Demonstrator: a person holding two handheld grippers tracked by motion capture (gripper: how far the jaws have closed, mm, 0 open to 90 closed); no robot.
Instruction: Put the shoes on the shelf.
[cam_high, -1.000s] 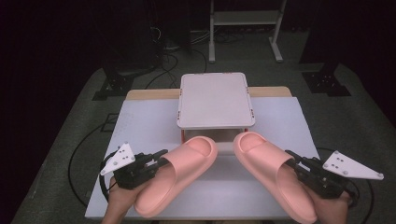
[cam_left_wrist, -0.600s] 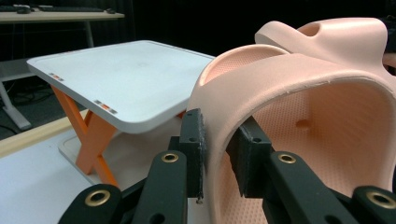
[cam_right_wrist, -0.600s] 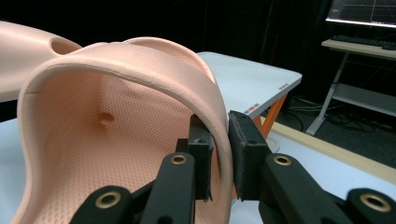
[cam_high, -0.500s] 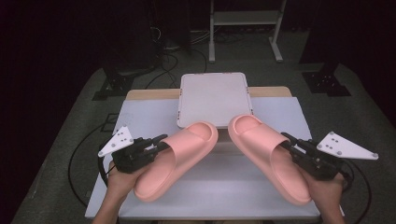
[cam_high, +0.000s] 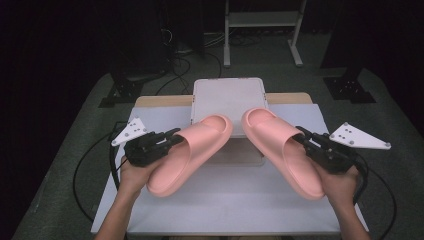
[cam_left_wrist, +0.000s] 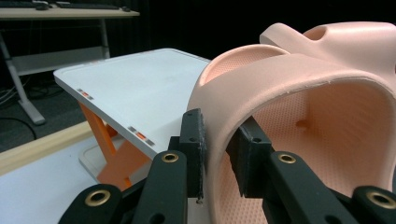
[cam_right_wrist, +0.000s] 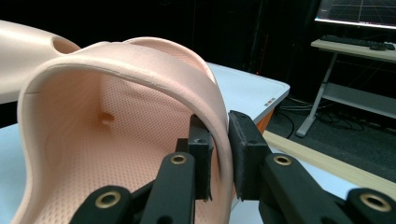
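Two pink slide sandals are held above the table. My left gripper (cam_high: 170, 137) is shut on the strap edge of the left sandal (cam_high: 192, 150), its jaws pinching the strap (cam_left_wrist: 219, 144). On the other side, my right gripper (cam_high: 306, 137) is shut on the right sandal (cam_high: 282, 145), clamping its strap (cam_right_wrist: 219, 149). Both toes point forward and inward, over the near edge of a white stand (cam_high: 228, 97) with orange legs (cam_left_wrist: 119, 161). The other sandal (cam_left_wrist: 336, 39) shows behind in the left gripper view.
The table has a pale top (cam_high: 220, 200) with a wooden back edge (cam_high: 160, 101). Cables (cam_high: 82, 170) trail off both sides. Dark floor, black stands (cam_high: 125, 90) and a white desk frame (cam_high: 260, 30) lie beyond.
Both grippers have carried the sandals forward and up, from low near the table's front edge to where the toes reach over the white stand.
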